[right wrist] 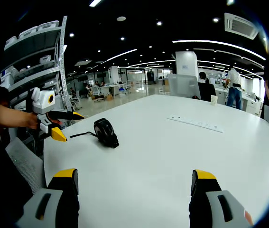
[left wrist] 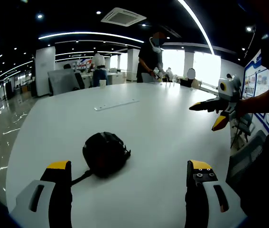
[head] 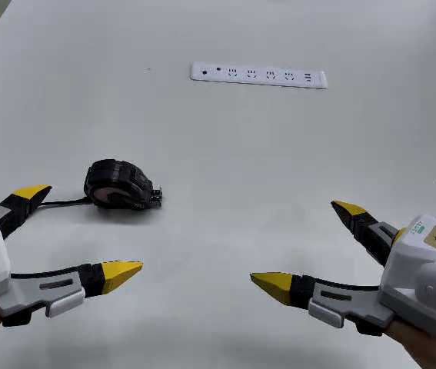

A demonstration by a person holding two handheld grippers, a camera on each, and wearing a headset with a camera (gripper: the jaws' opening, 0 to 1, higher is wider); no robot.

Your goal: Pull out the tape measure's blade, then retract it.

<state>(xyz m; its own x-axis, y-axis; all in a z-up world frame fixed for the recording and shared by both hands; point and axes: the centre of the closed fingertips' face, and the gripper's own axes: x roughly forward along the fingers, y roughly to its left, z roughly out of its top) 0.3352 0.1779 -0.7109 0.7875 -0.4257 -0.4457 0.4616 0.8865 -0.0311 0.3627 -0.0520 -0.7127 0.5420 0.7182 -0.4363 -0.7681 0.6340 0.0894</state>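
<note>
A black tape measure lies on the white table, its blade tip at the right end and a black strap trailing left. My left gripper is open at the lower left, the tape measure just beyond its fingertips. In the left gripper view the tape measure sits ahead of the left gripper, slightly left of centre. My right gripper is open at the lower right, well apart from the tape. The right gripper view shows the tape measure far off to the left of the right gripper, with the left gripper beside it.
A white power strip lies at the far side of the table. Around the table is an office with desks, shelving and several people standing. An office chair stands by the near table edge.
</note>
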